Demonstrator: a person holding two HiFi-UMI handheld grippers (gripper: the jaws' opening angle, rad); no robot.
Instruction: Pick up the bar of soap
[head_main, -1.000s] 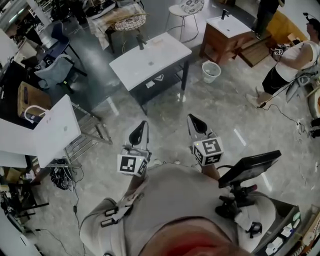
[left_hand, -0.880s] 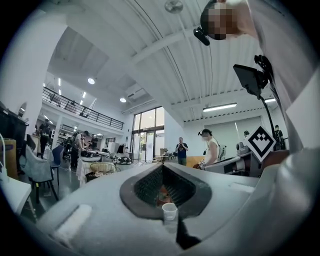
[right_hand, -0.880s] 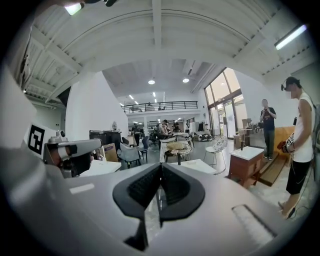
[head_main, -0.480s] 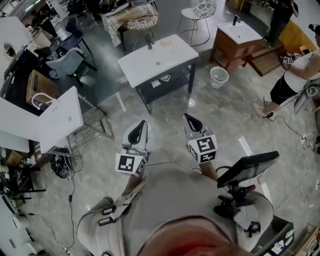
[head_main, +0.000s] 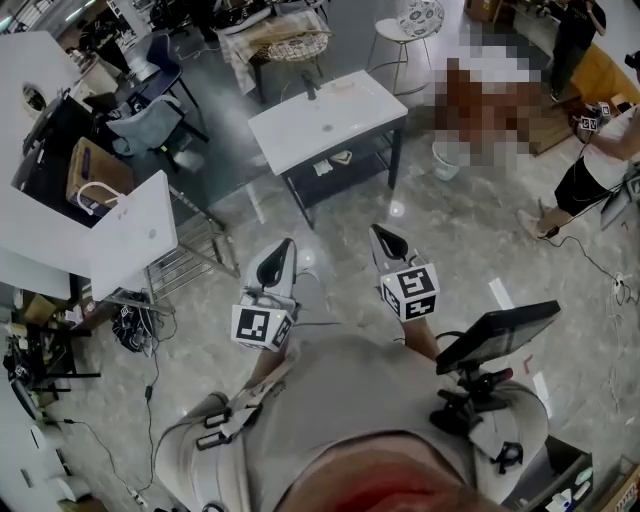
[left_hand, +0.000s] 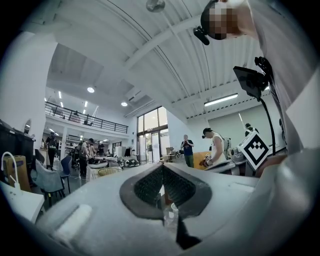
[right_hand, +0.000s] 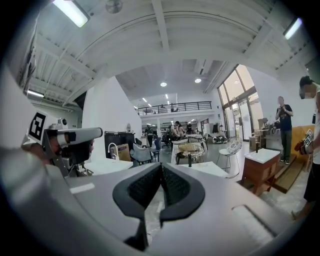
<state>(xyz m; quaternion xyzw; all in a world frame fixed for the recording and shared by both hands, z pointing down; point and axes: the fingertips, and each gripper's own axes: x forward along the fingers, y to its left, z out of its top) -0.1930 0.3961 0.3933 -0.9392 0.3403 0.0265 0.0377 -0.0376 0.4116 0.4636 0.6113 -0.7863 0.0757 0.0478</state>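
Near the person's chest, the left tongs (head_main: 283, 252) are pressed together with nothing between them. The right tongs (head_main: 382, 238), just beside them, are the same. Well ahead of both, across the floor (head_main: 330, 240), stands a white tabletop (head_main: 300, 125) with a faucet (head_main: 310, 88). The bar of soap is too small to make out.

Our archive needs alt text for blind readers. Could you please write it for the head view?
Seen from above, a person holds the left claw and the right claw, both shut and empty, pointing toward a white washstand across a grey floor. Another person stands at the right edge.
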